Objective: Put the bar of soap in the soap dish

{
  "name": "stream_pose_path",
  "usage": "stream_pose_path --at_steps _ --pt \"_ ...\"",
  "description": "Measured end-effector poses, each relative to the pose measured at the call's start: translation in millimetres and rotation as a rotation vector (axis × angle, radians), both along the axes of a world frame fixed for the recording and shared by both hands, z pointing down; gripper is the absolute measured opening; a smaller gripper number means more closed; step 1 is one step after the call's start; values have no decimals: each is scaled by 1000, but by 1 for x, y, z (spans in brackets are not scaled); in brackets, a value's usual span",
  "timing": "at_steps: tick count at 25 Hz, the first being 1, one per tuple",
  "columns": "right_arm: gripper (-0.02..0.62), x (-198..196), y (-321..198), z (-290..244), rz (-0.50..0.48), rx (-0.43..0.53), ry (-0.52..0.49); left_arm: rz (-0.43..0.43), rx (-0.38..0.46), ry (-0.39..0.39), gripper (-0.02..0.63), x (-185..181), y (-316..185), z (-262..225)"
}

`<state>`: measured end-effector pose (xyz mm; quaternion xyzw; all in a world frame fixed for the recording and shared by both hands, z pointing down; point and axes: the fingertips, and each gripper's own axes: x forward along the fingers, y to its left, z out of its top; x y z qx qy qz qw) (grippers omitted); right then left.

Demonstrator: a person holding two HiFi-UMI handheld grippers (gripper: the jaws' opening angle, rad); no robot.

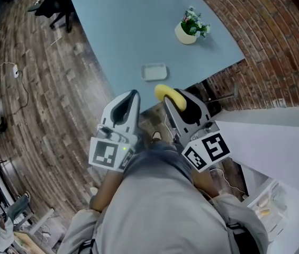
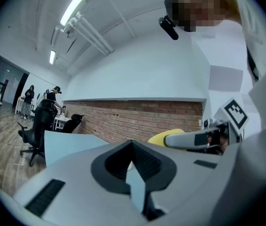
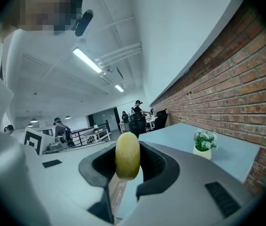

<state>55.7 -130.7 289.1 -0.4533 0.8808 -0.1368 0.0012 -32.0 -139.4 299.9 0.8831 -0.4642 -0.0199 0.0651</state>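
Nearest the camera in the head view, the person is holding both tools side by side, pointing toward 12 o'clock over the table's near edge. The right gripper is clamping the yellow bar of soap. In its own view the jaws are standing partly apart with the pads pressing on the bar's two flat sides, and the bar is sticking up past the fingertips on its narrow edge. The left gripper is sitting at 9 o'clock of the right one, close beside it but apart. Its jaws are looking closed at the tips, with nothing between them, though a thin pale sliver is showing lower down the fingers.

Just beyond the soap, at about 11 o'clock from it, the pale soap dish is lying empty on the light blue table, near its front edge. Farther back, at 1 o'clock from the dish, a small potted plant is standing upright on the same surface. A brick wall is running along the table's 3 o'clock side, and a wooden floor is spreading out toward 9 o'clock.
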Motion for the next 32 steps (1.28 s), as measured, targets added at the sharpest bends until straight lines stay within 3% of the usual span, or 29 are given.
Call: stream_pose_path --at_steps 11,18,32 --pt "117 -46 -53 6 61 -19 25 90 1 15 3 -39 -59 1" --pt "117 -50 -63 24 128 -55 40 174 -30 13 3 -43 -68 20" --pt "117 -40 -96 67 125 -139 56 167 -70 -18 3 -38 -90 52"
